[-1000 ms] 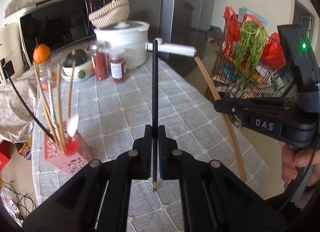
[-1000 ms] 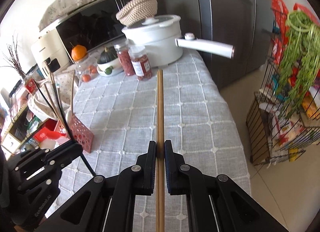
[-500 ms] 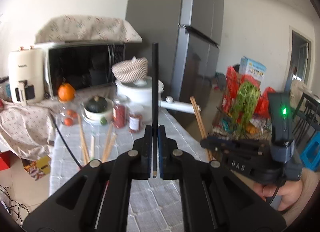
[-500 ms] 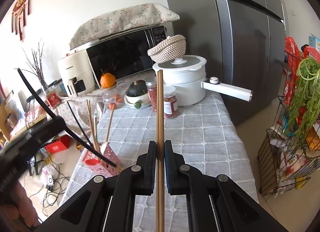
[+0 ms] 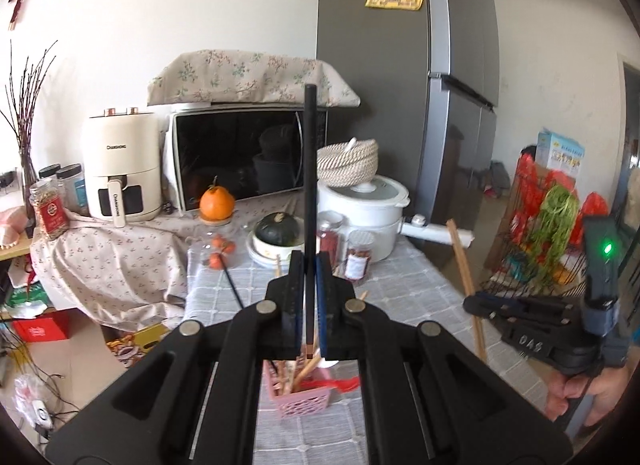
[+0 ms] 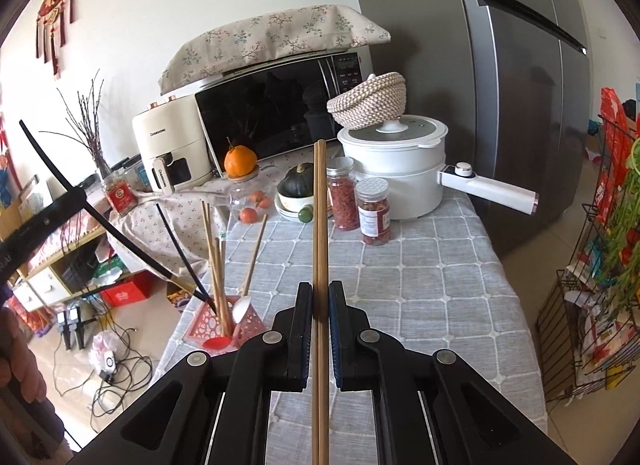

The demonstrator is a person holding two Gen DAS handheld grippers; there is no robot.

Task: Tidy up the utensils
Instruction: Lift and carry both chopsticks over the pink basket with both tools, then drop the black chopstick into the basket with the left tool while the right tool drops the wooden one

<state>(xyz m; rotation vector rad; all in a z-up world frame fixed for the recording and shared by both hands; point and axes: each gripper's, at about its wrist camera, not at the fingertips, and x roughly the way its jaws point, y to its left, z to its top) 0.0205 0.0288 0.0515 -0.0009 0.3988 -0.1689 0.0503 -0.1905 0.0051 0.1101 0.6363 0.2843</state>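
A: In the left wrist view, what did the left gripper (image 5: 307, 297) hold?

B: It was clenched on a black chopstick (image 5: 309, 193). The long axis of the stick ran straight up between the fingers, and its lower tip showed just below the pads. The pink holder (image 5: 304, 399) stood on the grey tablecloth (image 5: 400, 285), directly under that tip, with several wooden sticks already inside.

A: So the holder lay below the gripper, not to a side?

B: Yes, in this view. I judged that the next move was only a descent along the axis of the stick. The right gripper (image 5: 480, 301) was at the right, well apart from the holder, with a wooden chopstick (image 5: 466, 281) rising from it.

A: And the right wrist view?

B: The right gripper (image 6: 320, 305) was closed on the wooden chopstick (image 6: 320, 265), which was also upright along the fingers. Here the pink holder (image 6: 224, 325) lay to the lower left of the gripper, near but not under it. The black chopstick (image 6: 100, 221) slanted down toward the holder, its tip close above the rim.

A: Which hand was nearer?

B: The left one, I think. The right would need to move left first.
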